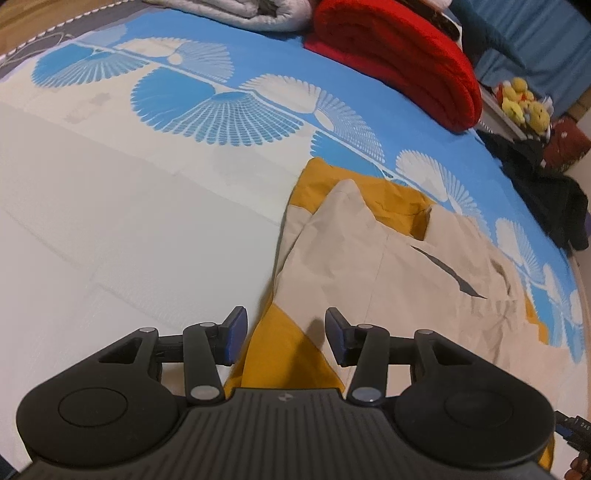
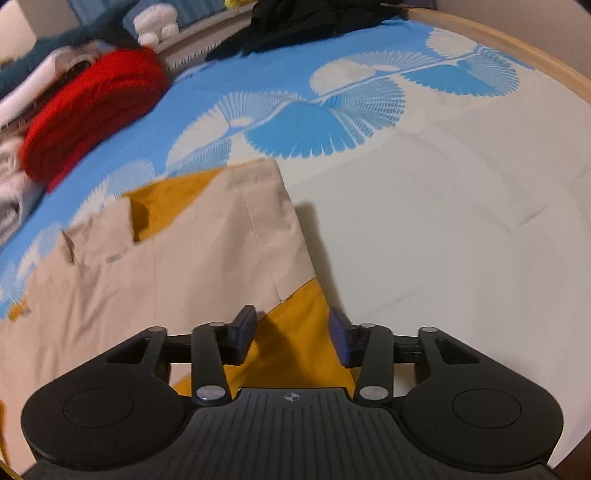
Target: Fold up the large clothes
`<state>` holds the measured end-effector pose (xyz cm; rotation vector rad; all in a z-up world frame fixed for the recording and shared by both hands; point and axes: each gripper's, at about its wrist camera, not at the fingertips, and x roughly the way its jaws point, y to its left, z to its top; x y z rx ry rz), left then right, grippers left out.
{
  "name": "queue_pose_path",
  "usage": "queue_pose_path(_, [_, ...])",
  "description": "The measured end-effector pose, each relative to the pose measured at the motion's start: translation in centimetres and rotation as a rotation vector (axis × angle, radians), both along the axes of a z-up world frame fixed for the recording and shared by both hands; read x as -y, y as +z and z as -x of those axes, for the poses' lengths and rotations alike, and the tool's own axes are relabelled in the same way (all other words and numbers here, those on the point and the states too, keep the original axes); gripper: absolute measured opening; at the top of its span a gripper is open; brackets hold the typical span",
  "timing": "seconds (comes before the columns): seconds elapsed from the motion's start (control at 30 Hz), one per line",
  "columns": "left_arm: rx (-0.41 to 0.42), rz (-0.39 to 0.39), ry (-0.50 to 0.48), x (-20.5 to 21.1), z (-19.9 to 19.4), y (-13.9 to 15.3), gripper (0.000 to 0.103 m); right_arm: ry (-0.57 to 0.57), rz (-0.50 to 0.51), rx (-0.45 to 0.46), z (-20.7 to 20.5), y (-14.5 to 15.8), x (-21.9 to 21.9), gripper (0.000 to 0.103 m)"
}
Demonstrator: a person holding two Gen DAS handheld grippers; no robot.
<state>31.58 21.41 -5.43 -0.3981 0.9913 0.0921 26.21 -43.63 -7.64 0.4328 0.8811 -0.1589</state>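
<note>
left gripper [image 1: 284, 334] wide over jacket [image 1: 369, 258] edge | right gripper [image 2: 291, 334] wide, likewise | probably poised to pinch opposite ends for folding on bed [image 1: 110, 221]

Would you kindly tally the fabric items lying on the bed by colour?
Beige and mustard: 1, the garment being folded
Red: 1, the folded blanket
Grey-white: 1, the folded quilt
Black: 1, the heap of clothing at the bed's edge
Total: 4

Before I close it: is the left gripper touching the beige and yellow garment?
Cannot tell. In the left wrist view the open left gripper sits over the garment, but contact is not plain.
</note>
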Motion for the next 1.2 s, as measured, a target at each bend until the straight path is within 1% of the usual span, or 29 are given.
queue_pose_path(0.1, [-0.011, -0.023, -0.008, 0.3, -1.0, -0.6, 0.056, 0.011, 0.019, -0.031, -0.5, -0.7, 0.0, 0.048])
queue_pose_path(0.2, [-0.024, -0.039, -0.016, 0.5, -2.2, -1.4, 0.057, 0.012, 0.013, -0.038, -0.7, -0.9, 0.3, 0.048])
queue_pose_path(0.27, [-0.026, -0.04, -0.018, 0.7, -2.9, -1.9, 0.057, 0.028, 0.015, -0.036, -0.8, -0.8, 0.2, 0.042])
queue_pose_path(0.33, [-0.025, -0.045, -0.021, 0.9, -3.5, -2.2, 0.057, 0.055, 0.013, -0.029, -0.8, -0.8, 0.0, 0.02])
queue_pose_path(0.37, [-0.023, -0.048, -0.023, 1.0, -3.8, -2.4, 0.057, 0.072, 0.023, -0.024, -0.8, -0.7, -0.2, 0.015])
queue_pose_path(0.4, [-0.021, -0.052, -0.025, 1.1, -4.0, -2.6, 0.057, 0.083, 0.043, -0.019, -0.8, -0.5, -0.5, 0.005])
queue_pose_path(0.43, [-0.019, -0.058, -0.029, 1.2, -4.2, -2.7, 0.057, 0.096, 0.068, -0.01, -0.8, -0.3, -0.7, 0.002])
queue_pose_path(0.47, [-0.018, -0.062, -0.037, 1.3, -4.4, -2.9, 0.055, 0.11, 0.087, 0.007, -0.7, 0.1, -1.0, 0.002])
queue_pose_path(0.5, [-0.018, -0.069, -0.048, 1.5, -4.6, -3.0, 0.049, 0.119, 0.099, 0.031, -0.5, 0.5, -1.2, 0.001])
queue_pose_path(0.53, [-0.014, -0.08, -0.063, 1.7, -4.7, -3.0, 0.04, 0.127, 0.113, 0.059, -0.4, 1.0, -1.4, 0.001])
queue_pose_path(0.57, [-0.012, -0.096, -0.076, 1.9, -4.8, -2.9, 0.018, 0.13, 0.13, 0.093, -0.2, 1.7, -1.5, 0.001])
queue_pose_path(0.6, [-0.007, -0.109, -0.087, 2.0, -4.8, -2.6, 0.004, 0.128, 0.137, 0.136, 0.0, 2.5, -1.6, 0.001])
queue_pose_path(0.63, [0.006, -0.118, -0.092, 2.0, -4.7, -2.0, 0.002, 0.126, 0.136, 0.167, 0.2, 3.0, -1.7, 0.001])
queue_pose_path(0.7, [0.074, -0.125, -0.069, 1.6, -4.3, -0.1, 0.001, 0.132, 0.151, 0.245, 0.6, 4.3, -2.1, 0.001])
queue_pose_path(0.8, [0.227, -0.116, -0.021, 0.7, -3.2, 3.2, 0.001, 0.118, 0.186, 0.363, 1.0, 6.0, -2.7, 0.001])
queue_pose_path(0.87, [0.31, -0.147, -0.004, 0.7, -3.0, 4.5, 0.001, 0.084, 0.195, 0.45, 1.2, 7.2, -2.7, 0.0])
queue_pose_path(0.93, [0.361, -0.19, 0.007, 1.0, -3.4, 5.0, 0.001, 0.057, 0.203, 0.51, 1.1, 7.9, -2.8, 0.0])
queue_pose_path(0.97, [0.372, -0.2, 0.011, 1.2, -3.7, 5.0, 0.001, 0.048, 0.221, 0.529, 0.8, 8.1, -3.1, 0.0])
queue_pose_path(1.03, [0.386, -0.195, 0.02, 1.3, -4.5, 4.7, 0.001, 0.029, 0.248, 0.542, 0.1, 8.3, -3.3, 0.0])
queue_pose_path(1.1, [0.377, -0.188, 0.019, 1.4, -5.3, 4.2, 0.001, 0.006, 0.238, 0.54, -1.1, 8.1, -3.2, 0.0])
queue_pose_path(1.17, [0.333, -0.206, 0.017, 1.6, -6.4, 3.2, 0.001, 0.008, 0.245, 0.524, -2.3, 7.7, -3.6, 0.0])
queue_pose_path(1.2, [0.297, -0.213, 0.019, 1.5, -7.0, 2.1, 0.001, 0.01, 0.257, 0.506, -2.9, 7.3, -3.8, 0.0])
